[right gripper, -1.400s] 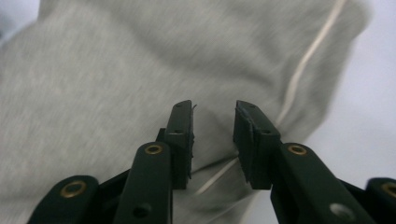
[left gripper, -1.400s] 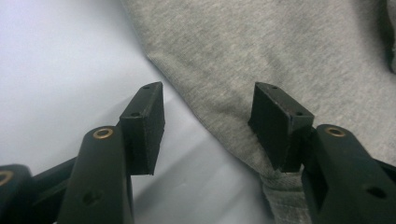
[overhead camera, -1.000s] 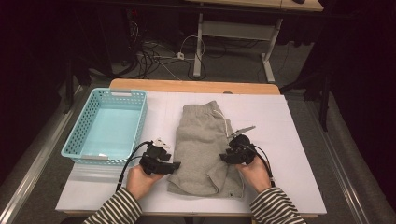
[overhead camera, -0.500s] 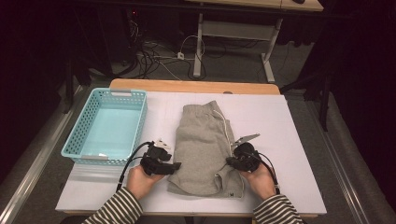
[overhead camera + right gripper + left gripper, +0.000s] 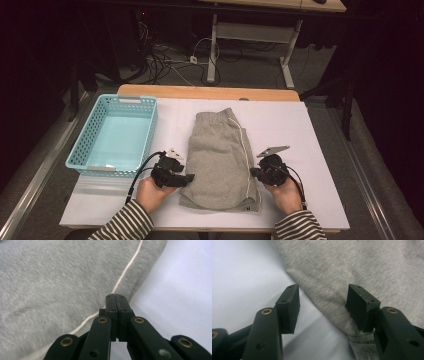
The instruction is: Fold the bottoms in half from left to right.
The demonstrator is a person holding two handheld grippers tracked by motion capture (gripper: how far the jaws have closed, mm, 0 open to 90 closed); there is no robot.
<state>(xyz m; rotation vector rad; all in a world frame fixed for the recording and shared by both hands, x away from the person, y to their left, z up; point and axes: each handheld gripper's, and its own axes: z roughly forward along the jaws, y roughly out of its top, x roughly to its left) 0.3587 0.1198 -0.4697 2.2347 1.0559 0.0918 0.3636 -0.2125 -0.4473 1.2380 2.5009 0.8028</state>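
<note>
A pair of folded grey shorts (image 5: 220,155) lies flat in the middle of the white table (image 5: 300,130). A white cord (image 5: 245,150) runs down its right side. At the shorts' near left edge my left gripper (image 5: 189,177) stands open. In the left gripper view its jaws (image 5: 323,293) straddle the hem of the grey fabric (image 5: 362,265) without pinching it. My right gripper (image 5: 254,172) rests at the near right edge, shut. In the right gripper view its closed tips (image 5: 116,296) point along the white cord (image 5: 125,272) over the grey cloth (image 5: 50,277), with nothing between them.
A light blue plastic basket (image 5: 150,130) stands empty at the left of the table, close to the left hand. Bare white tabletop lies right of the shorts. A wooden edge (image 5: 210,92) borders the far side, with cables and desk legs on the floor beyond.
My right gripper has slid toward the person and slightly right along the shorts' right edge. The left gripper and the shorts have stayed put.
</note>
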